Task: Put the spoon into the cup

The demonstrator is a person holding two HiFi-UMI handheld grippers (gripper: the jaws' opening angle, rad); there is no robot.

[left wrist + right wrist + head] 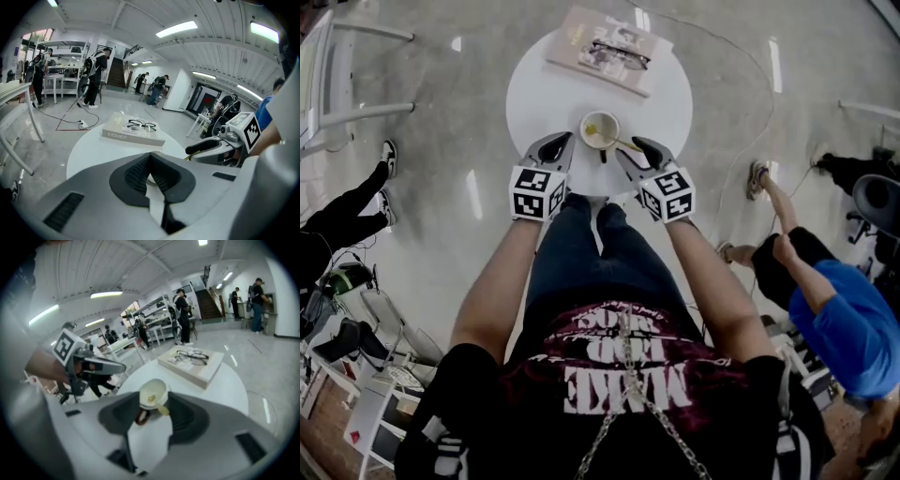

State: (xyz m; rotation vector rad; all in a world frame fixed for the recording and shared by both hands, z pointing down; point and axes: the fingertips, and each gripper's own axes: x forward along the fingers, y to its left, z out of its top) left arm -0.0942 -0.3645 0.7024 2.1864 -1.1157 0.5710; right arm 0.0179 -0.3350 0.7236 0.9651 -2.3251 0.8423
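Note:
A cream cup (600, 129) stands near the front edge of the round white table (534, 94). A yellow spoon (628, 145) lies in it, bowl inside and handle sticking out to the right over the rim. My right gripper (626, 147) is at the handle's end, open, its jaws apart on either side of the cup (153, 393) without pressing on it or on the spoon (163, 409). To the cup's left my left gripper (565, 139) is shut and holds nothing; its tips (150, 157) meet.
A book (605, 47) with black glasses (619, 54) on top lies at the table's far side. A cable runs over the glossy floor behind the table. A person in blue (844, 328) crouches at the right, another sits at the left, and white furniture (328, 75) stands at the far left.

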